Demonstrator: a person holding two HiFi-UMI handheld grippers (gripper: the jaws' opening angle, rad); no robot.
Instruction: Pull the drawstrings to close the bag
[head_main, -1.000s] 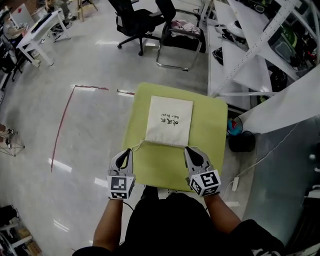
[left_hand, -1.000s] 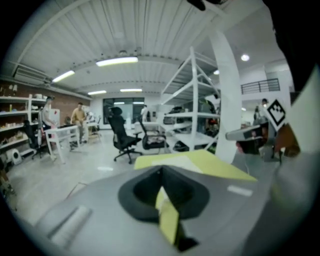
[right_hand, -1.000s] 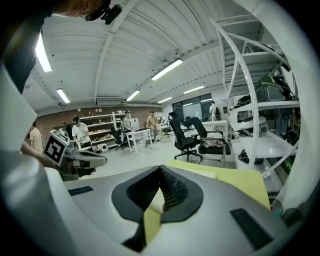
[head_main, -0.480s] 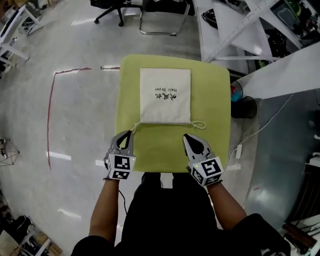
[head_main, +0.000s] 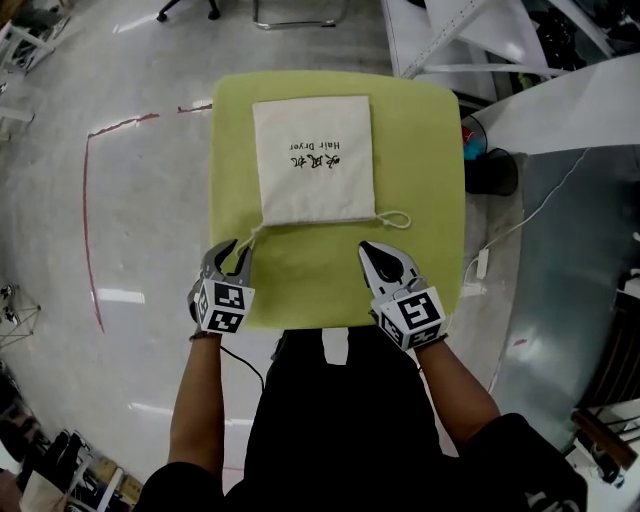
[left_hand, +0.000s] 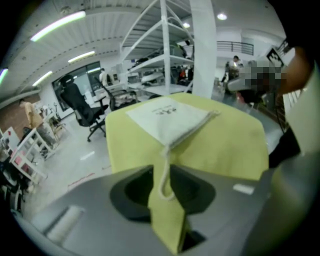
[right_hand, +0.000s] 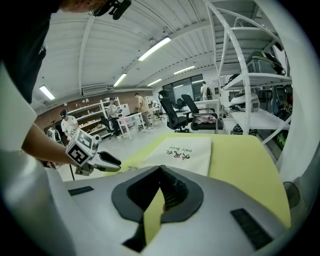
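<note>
From the head view I note that the left drawstring (head_main: 254, 236) leaves the bag (head_main: 312, 158) corner and its end vanishes at the left gripper (head_main: 236, 247), so only the left gripper view shows it nipped between the jaws. The bag's cloth hides its contents, and the characters printed beside "Hair Dryer" are too small for me to read. In the right gripper view the right gripper (right_hand: 160, 167) body blocks the near part of the yellow pad (right_hand: 250, 165) and the right drawstring (head_main: 383, 217), whatever carries the pad is hidden beneath it, and the people (right_hand: 66, 124) are too small to describe.
</note>
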